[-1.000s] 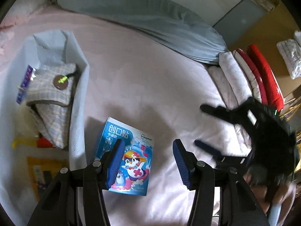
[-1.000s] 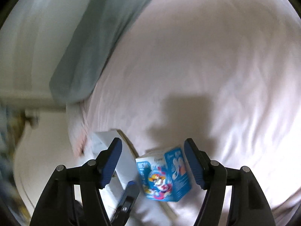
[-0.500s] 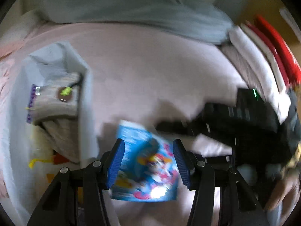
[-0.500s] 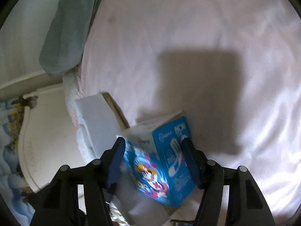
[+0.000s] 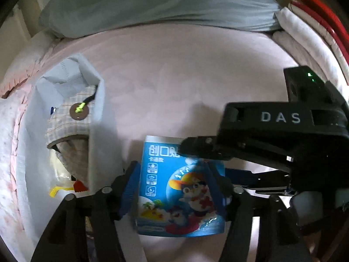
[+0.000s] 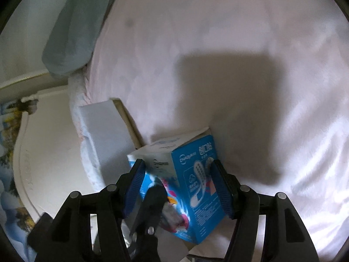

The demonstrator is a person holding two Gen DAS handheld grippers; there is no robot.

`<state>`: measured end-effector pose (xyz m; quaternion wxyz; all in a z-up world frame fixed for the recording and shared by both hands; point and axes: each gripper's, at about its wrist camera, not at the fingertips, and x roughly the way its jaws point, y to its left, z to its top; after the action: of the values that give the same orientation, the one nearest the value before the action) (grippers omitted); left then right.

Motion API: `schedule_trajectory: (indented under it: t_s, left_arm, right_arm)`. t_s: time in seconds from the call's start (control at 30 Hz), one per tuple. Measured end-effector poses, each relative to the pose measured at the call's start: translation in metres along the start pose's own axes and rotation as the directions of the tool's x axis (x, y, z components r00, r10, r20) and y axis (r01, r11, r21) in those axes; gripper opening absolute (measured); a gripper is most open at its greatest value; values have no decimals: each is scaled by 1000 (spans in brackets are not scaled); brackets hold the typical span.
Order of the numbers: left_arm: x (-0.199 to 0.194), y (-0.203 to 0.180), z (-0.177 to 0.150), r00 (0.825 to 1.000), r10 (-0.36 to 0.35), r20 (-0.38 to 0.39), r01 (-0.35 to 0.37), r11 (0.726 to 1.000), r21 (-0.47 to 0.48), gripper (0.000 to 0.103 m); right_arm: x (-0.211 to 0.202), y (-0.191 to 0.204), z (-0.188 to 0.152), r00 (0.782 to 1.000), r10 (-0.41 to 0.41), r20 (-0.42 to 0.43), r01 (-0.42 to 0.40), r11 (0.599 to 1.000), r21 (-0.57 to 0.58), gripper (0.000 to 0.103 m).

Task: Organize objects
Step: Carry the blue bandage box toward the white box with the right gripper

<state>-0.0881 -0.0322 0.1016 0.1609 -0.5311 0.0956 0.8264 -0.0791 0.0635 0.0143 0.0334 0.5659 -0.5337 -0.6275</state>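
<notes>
— Blue carton?
— One bandage box (image 5: 174,187) on the pink bed (image 5: 174,76), long axis toward twelve, between the left hand-held gripper (image 5: 172,187) pads, just widened, released. One white bin (image 5: 98,109) at nine; open sheet beyond.
— Right view?
— Right hand-held gripper (image 6: 176,187) grasps that box (image 6: 196,181).

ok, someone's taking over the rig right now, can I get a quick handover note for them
Left gripper: jaws have just been opening. The blue box is between them, and the pads look clear of it.
Right gripper: closed on the box's sides. The box is tilted over the pink sheet.
White bin: beside the box, already holding a plaid pouch.
Done: the right gripper has the box.
Left: probably drop the box in the bin.
</notes>
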Motion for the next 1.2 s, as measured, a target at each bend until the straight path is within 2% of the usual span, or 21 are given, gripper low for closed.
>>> schedule_trajectory:
  t_s: [0.17, 0.27, 0.37, 0.53, 0.67, 0.73, 0.87, 1.0, 1.1, 1.2]
  left_arm:
    - [-1, 1, 0, 1000, 4, -4, -4, 1000, -13, 64]
    - [-1, -4, -2, 1000, 2, 7, -2, 1000, 9, 70]
    - [-2, -4, -12, 1000, -2, 10, 2, 1000, 23, 76]
    - [0, -9, -11, 999, 19, 27, -19, 1000, 5, 78]
    - [3, -2, -10, 998, 31, 60, -31, 1000, -2, 78]
    - [2, -3, -9, 997, 33, 65, -33, 999, -7, 78]
    - [-6, -3, -1, 994, 29, 105, -25, 999, -38, 78]
    - [-28, 4, 1, 978, 0, 207, 27, 992, -123, 78]
    - [-44, 6, 0, 960, 14, 279, 25, 990, -139, 78]
    - [-55, 10, 2, 949, 26, 315, 24, 988, -153, 78]
  right_arm:
    - [-2, 3, 1, 1000, -20, -4, 19, 999, -48, 64]
    - [1, 4, 2, 998, -36, -57, 31, 997, -73, 65]
    - [1, 1, 3, 996, -23, -87, 17, 998, -64, 65]
    - [4, 0, 8, 992, -10, -124, -4, 994, -107, 65]
    - [-6, 10, 3, 997, -20, -79, 6, 984, -180, 64]
    - [-11, 20, -3, 997, -45, -58, 29, 969, -246, 64]
    - [-28, 39, -10, 999, -42, 9, 42, 941, -335, 64]
    - [-54, 66, -23, 995, -19, 103, 65, 885, -460, 64]
    - [-70, 77, -30, 989, 39, 140, 36, 867, -497, 64]
    - [-80, 85, -35, 983, 88, 163, 10, 853, -521, 64]
